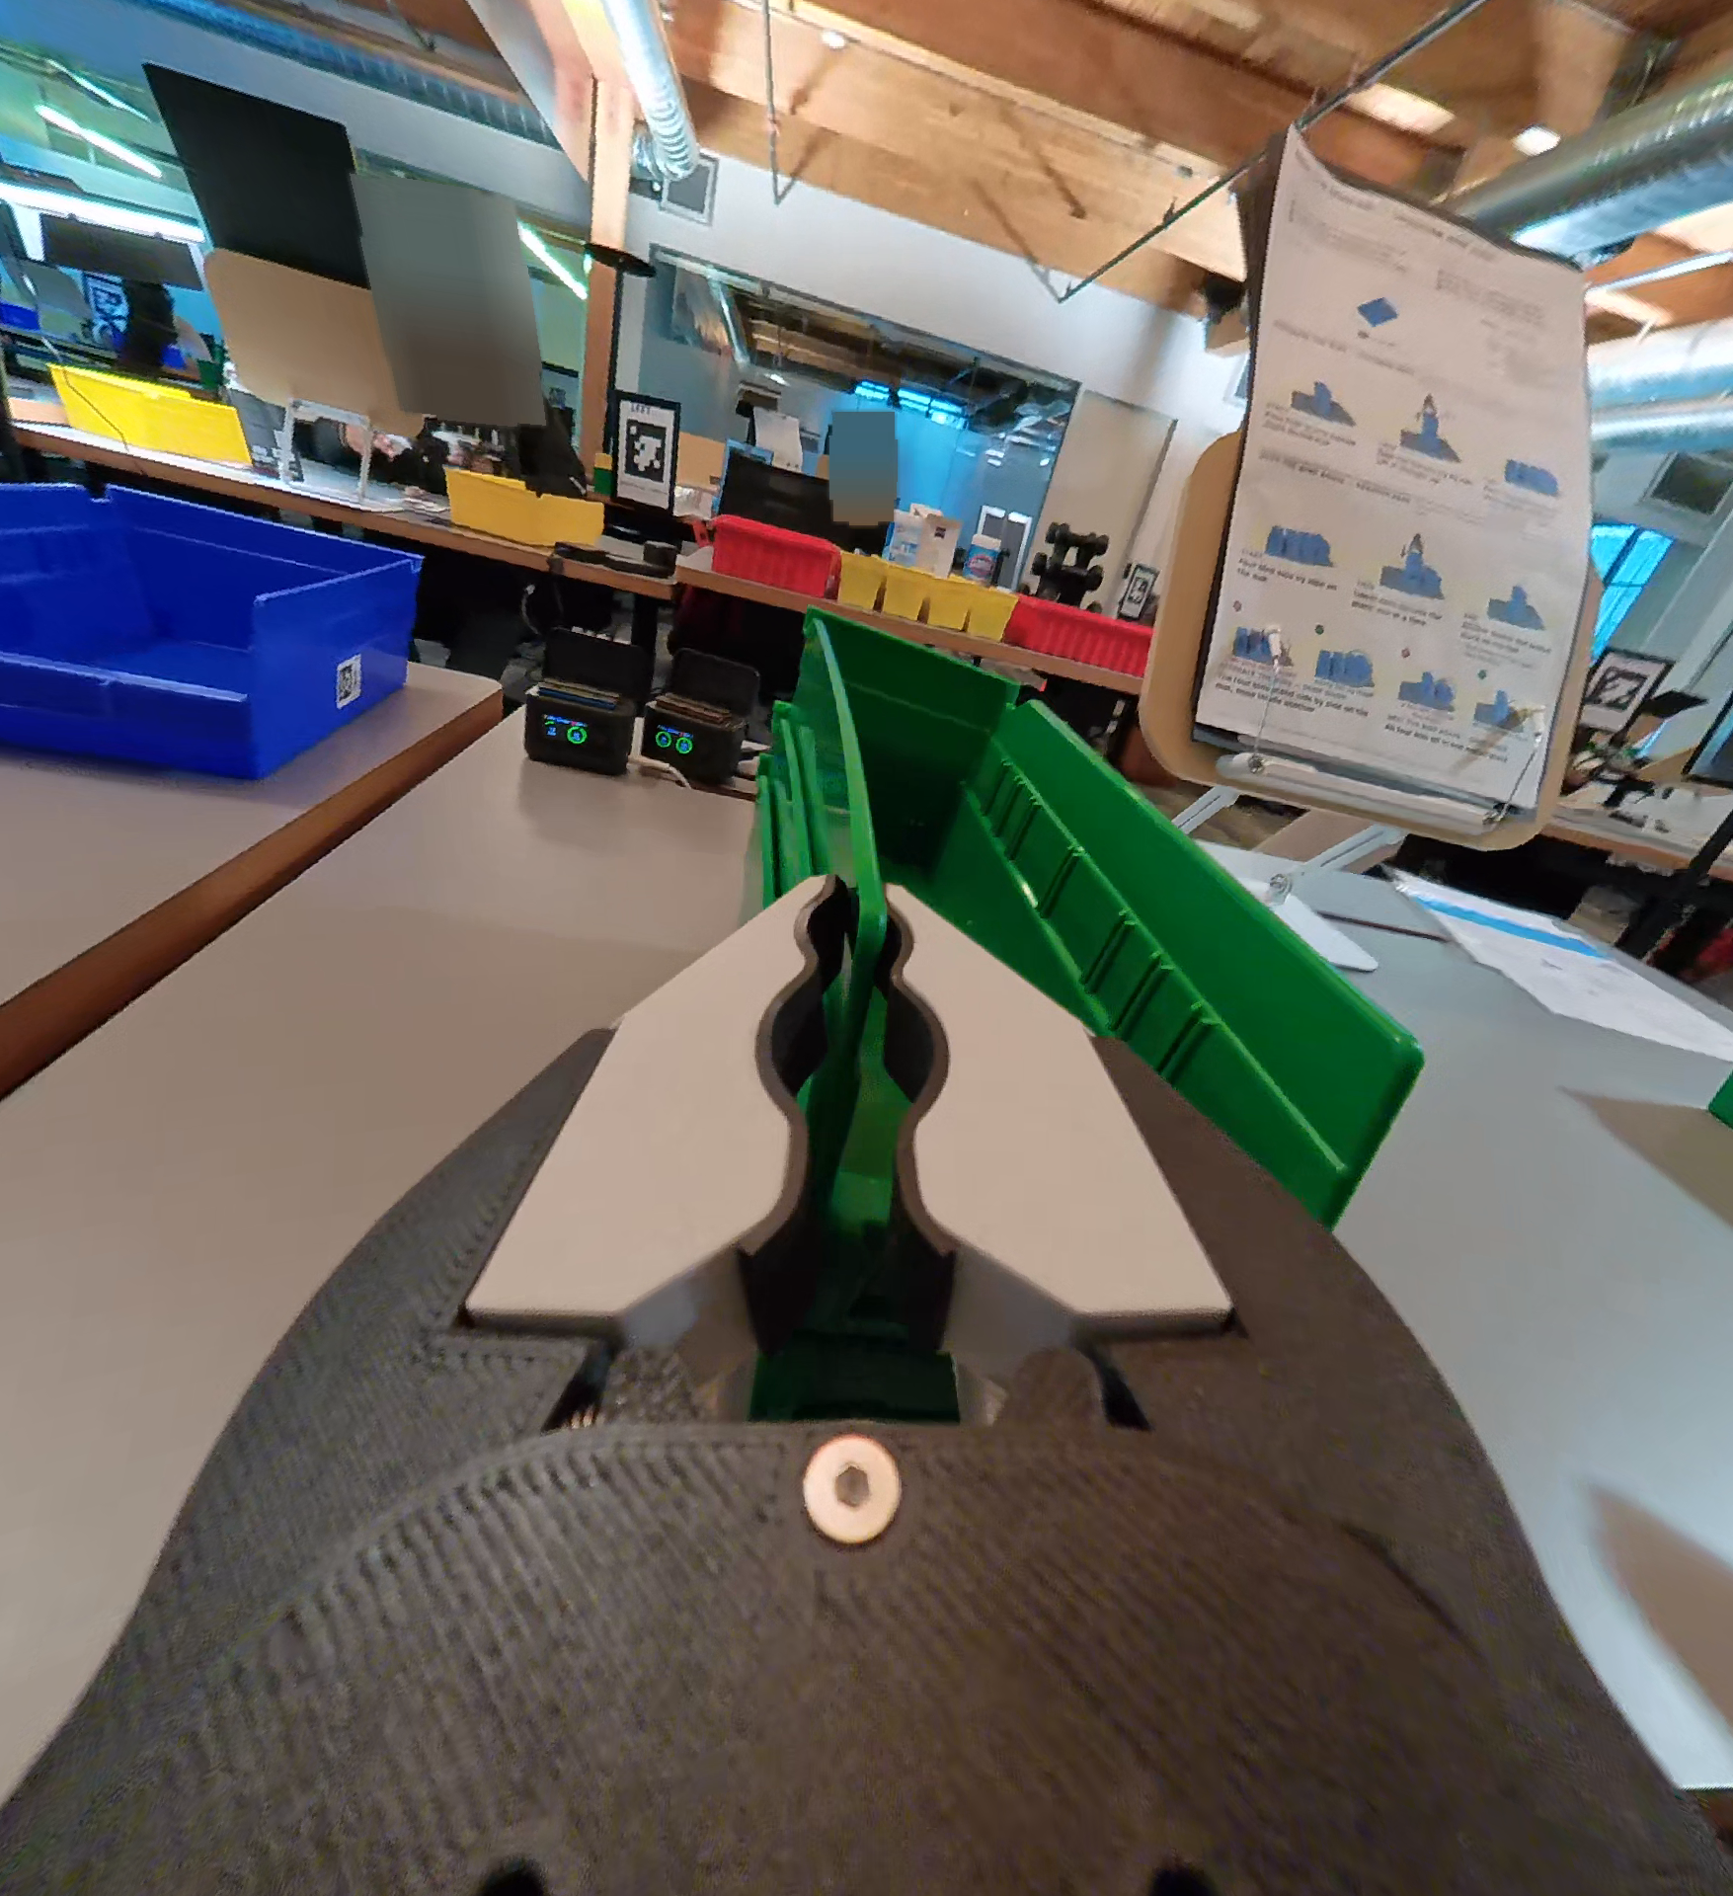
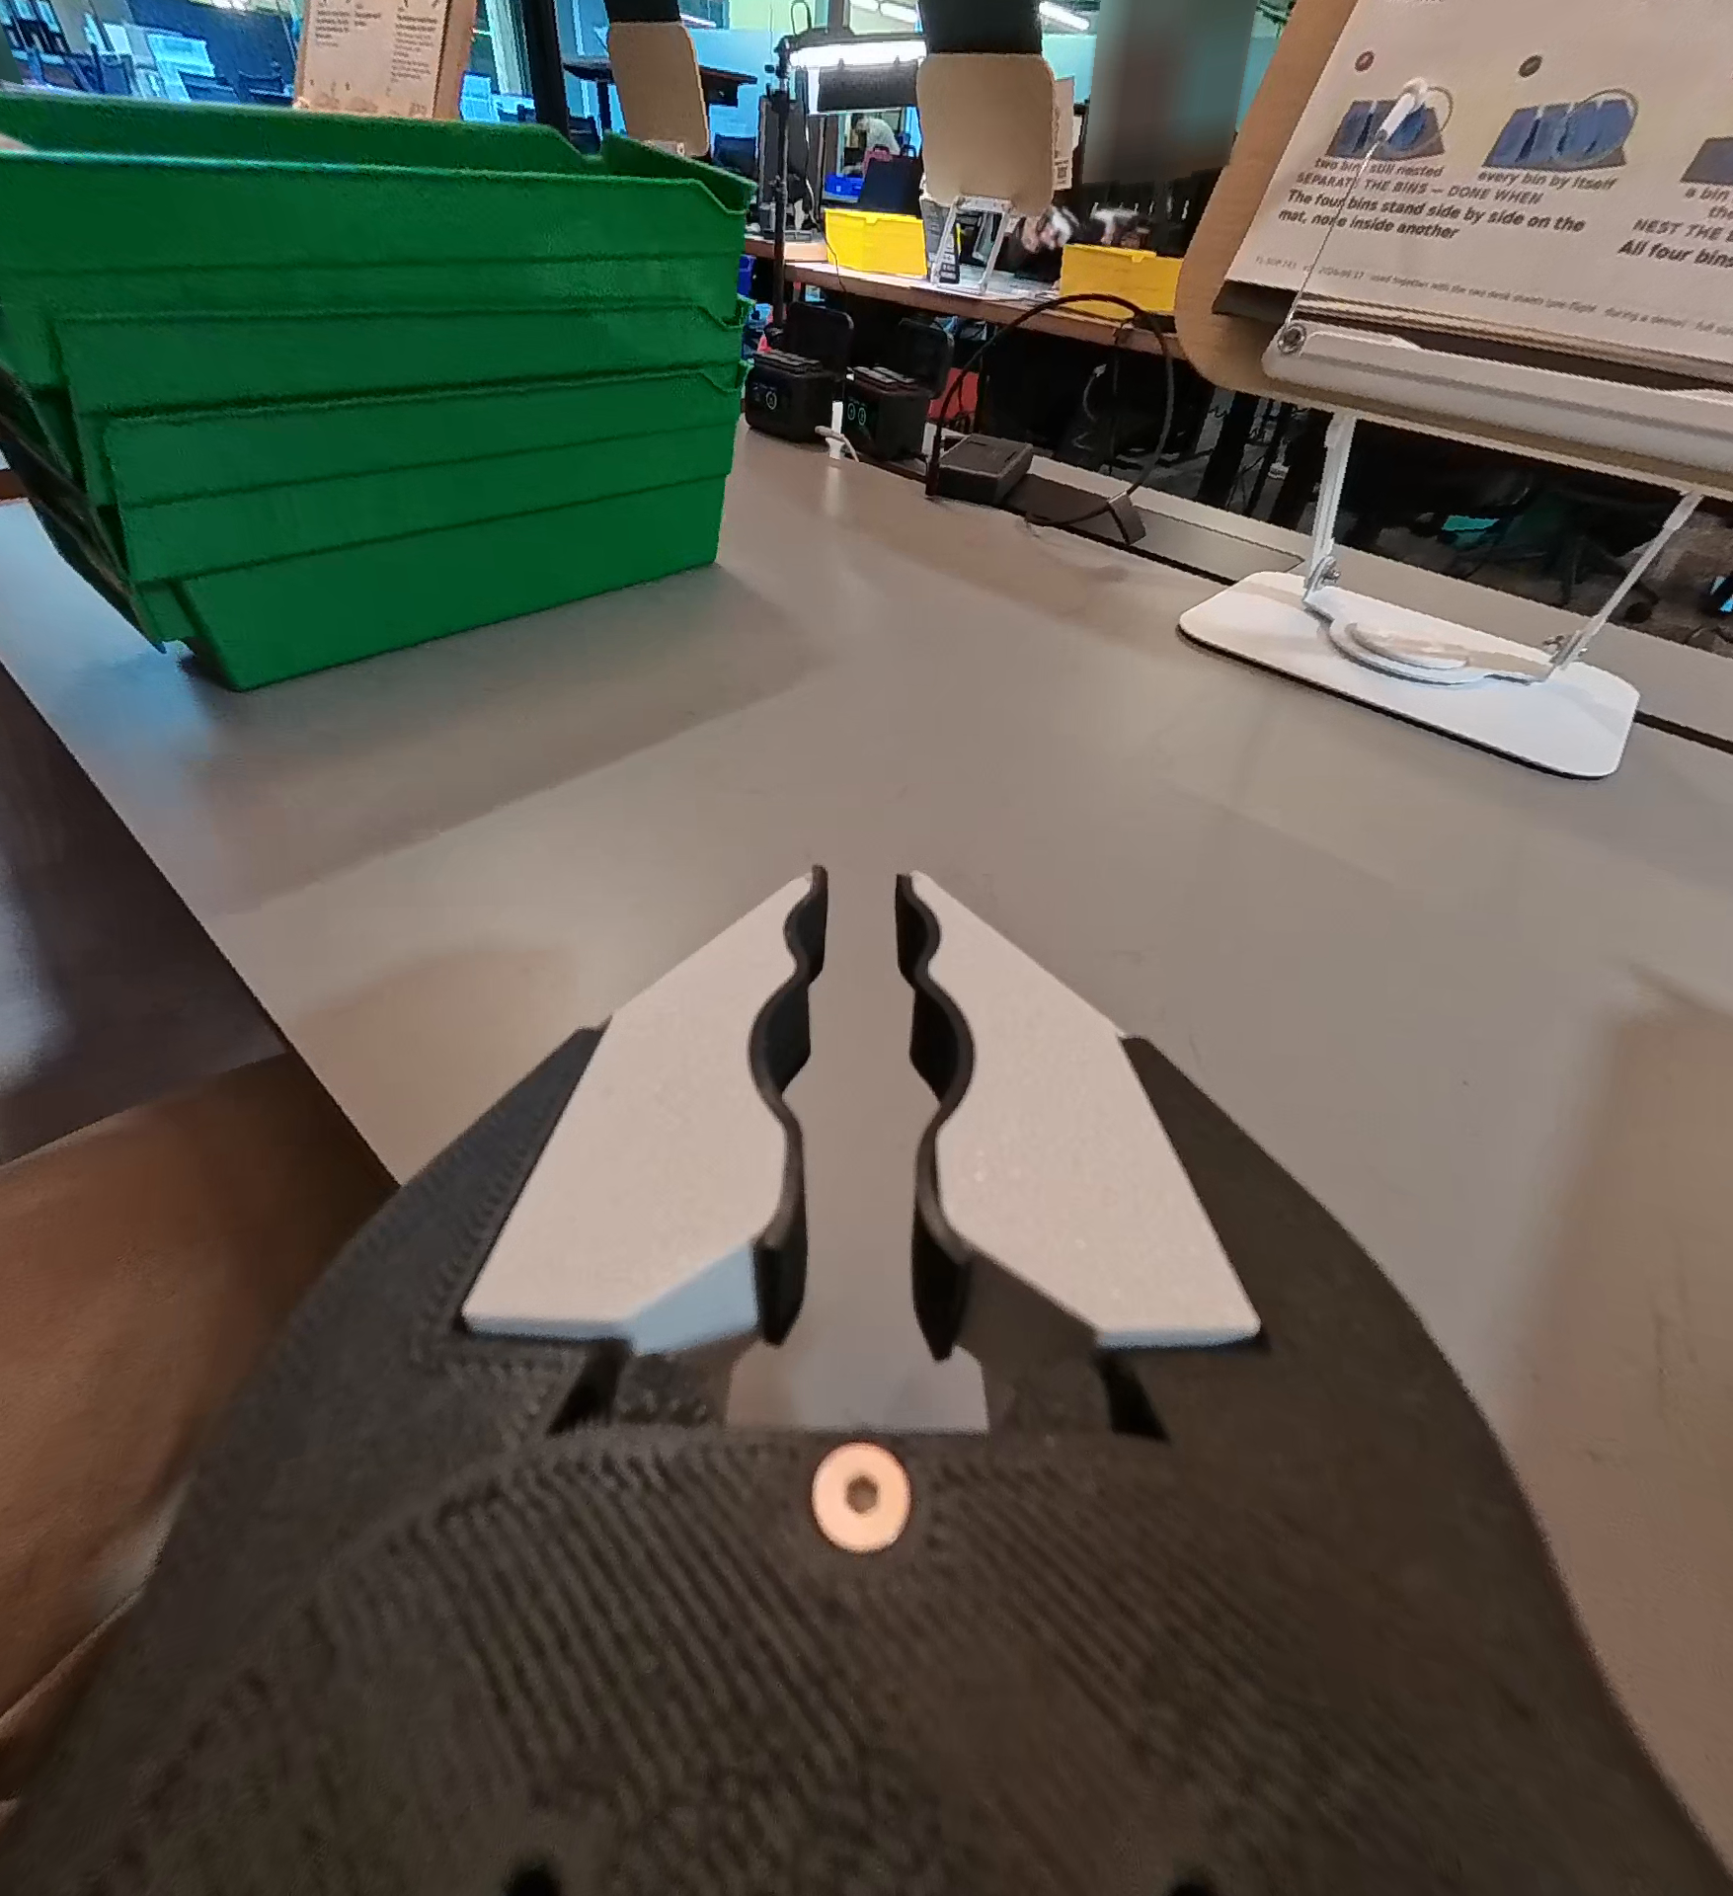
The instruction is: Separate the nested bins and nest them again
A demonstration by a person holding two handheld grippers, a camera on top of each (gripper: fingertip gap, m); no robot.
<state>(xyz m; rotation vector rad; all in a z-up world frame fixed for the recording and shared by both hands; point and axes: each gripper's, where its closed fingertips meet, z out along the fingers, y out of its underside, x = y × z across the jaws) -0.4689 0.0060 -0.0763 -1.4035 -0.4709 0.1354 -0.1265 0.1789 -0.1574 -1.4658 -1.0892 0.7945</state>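
Sitting on the table [image 2: 944, 718] at about 11 o'clock from the right gripper [image 2: 860, 891]: nested bins [image 2: 400, 410]. Standing at 2 o'clock: document stand [image 2: 1436, 677]. Resting behind, near 12, between bins and stand: chargers [image 2: 841, 395].

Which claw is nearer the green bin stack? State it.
Left. The left claw is shut on the side wall of the top bin in the green bin stack. The right claw is open, empty, low over the table, well back from it.
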